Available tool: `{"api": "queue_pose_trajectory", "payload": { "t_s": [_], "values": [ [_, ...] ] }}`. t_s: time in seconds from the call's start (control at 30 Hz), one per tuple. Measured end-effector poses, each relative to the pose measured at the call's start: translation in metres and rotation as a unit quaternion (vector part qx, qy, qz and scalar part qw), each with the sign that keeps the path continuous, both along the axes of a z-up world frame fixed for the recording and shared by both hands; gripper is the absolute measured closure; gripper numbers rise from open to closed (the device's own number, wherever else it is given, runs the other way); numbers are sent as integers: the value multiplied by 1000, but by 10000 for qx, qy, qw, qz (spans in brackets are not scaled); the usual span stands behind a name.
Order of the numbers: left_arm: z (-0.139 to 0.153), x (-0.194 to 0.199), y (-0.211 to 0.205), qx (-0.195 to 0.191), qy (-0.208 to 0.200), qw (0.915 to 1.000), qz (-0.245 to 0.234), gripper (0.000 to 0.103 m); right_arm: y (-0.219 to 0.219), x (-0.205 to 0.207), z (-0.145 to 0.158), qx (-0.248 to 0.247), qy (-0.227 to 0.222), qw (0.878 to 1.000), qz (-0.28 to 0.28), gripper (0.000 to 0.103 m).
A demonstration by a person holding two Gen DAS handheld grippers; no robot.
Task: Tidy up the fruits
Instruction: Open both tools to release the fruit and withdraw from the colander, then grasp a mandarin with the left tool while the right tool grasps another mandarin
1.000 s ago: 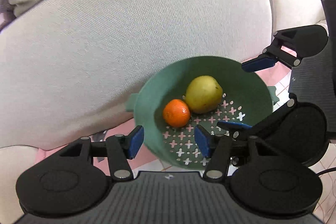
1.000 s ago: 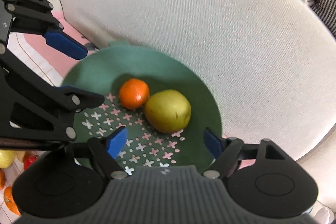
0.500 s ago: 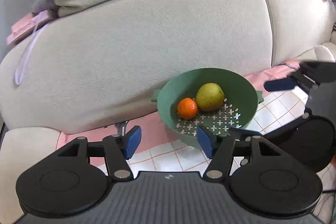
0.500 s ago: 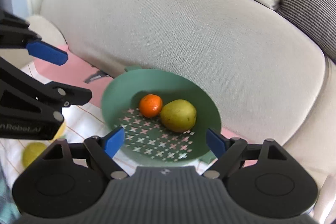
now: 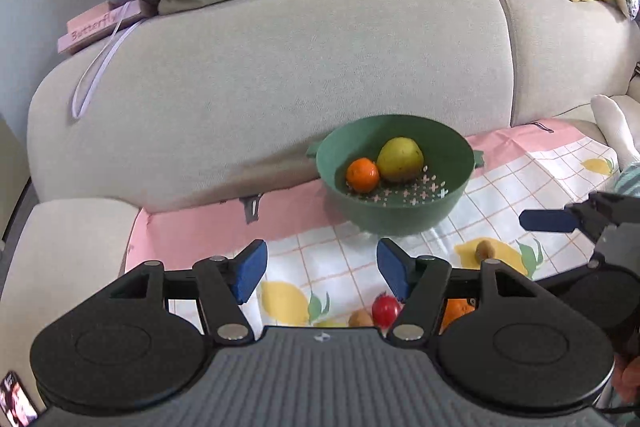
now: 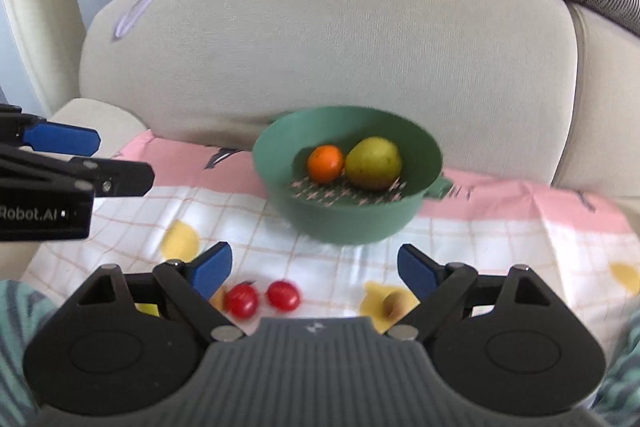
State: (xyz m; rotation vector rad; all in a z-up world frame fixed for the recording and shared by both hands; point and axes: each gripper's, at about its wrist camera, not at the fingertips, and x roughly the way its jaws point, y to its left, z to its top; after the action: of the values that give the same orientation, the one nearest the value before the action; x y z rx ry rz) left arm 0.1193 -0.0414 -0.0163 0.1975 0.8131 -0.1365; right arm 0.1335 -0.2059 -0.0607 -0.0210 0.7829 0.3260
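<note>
Left tongs (image 5: 318,269) and right tongs (image 6: 314,269), jaws just widening, stand empty. "Robot.AI" marks the left casing. Orange (image 6: 325,163) and pear (image 6: 373,163) lie in the green bowl (image 6: 348,223); pink box (image 5: 102,25) reads "Butterfly".

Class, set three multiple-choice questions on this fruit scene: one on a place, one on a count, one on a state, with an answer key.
1. Where is the orange?
A. on the cloth
B. in the green colander
C. on the sofa back

2. How many red tomatoes lie on the cloth in the right wrist view?
A. two
B. four
C. none

3. How are the right tongs?
A. shut on the pear
B. shut on a tomato
C. open, empty

Key: B, it sits beside the pear inside; A, one beside the other; C, nothing lies between the pads.
</note>
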Motion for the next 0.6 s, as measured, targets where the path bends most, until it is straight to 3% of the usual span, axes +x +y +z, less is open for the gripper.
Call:
{"api": "queue_pose_trajectory", "payload": {
  "t_s": [0.27, 0.6],
  "values": [
    [-16, -22, 17, -396, 371, 9984, 160, 29, 8, -29, -10, 20, 63, 9999, 132, 17],
    [-49, -44, 28, -530, 810, 9948, 310, 28, 15, -45, -36, -335, 231, 9975, 575, 17]
  ]
}}
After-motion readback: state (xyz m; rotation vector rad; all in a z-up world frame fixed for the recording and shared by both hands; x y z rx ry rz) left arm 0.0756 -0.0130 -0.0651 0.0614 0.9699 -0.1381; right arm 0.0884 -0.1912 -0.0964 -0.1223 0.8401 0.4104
